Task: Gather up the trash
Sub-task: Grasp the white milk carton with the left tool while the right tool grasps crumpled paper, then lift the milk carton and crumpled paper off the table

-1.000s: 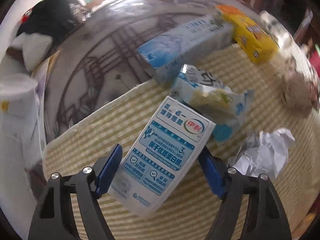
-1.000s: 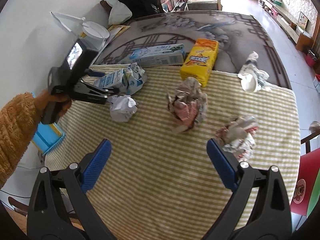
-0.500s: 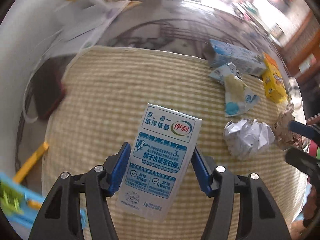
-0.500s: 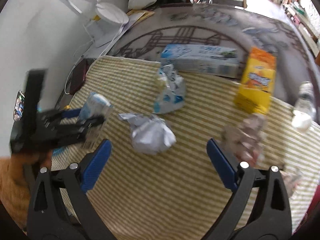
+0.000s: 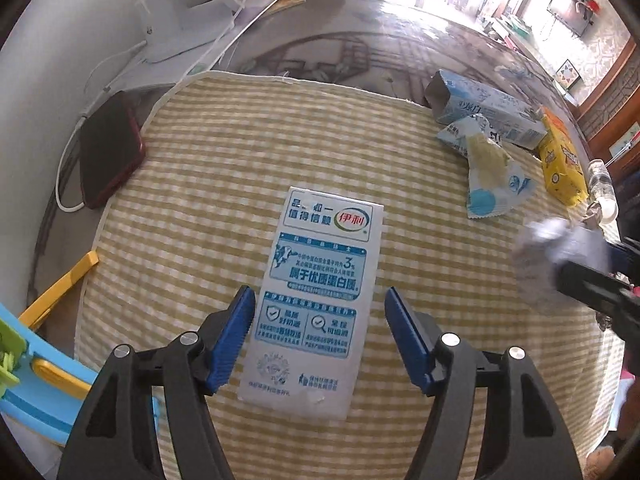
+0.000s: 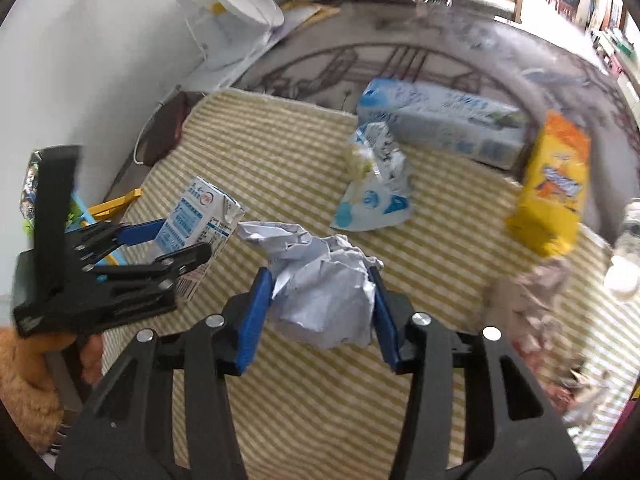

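A white and blue milk carton (image 5: 324,280) hangs just above the striped mat (image 5: 240,152), with my left gripper (image 5: 320,332) shut on its lower half. From the right wrist the same carton (image 6: 200,216) shows at the left in that gripper (image 6: 184,240), held by a hand in an orange sleeve. My right gripper (image 6: 318,308) is closing its jaws on a crumpled white paper ball (image 6: 316,272), and both blue pads press its sides. In the left wrist view that ball (image 5: 552,240) is a blur at the right edge.
On the mat lie a torn blue and white wrapper (image 6: 376,192), a long blue box (image 6: 440,124), a yellow box (image 6: 556,184), a clear bottle (image 6: 624,248) and a crumpled newspaper wad (image 6: 536,312). A dark red phone (image 5: 108,148) and a white lamp base (image 5: 172,12) sit at the far left.
My left gripper closed tighter on the carton, rolled it upright in view and carried it left. My right gripper moved over the paper ball and closed from wide open onto it.
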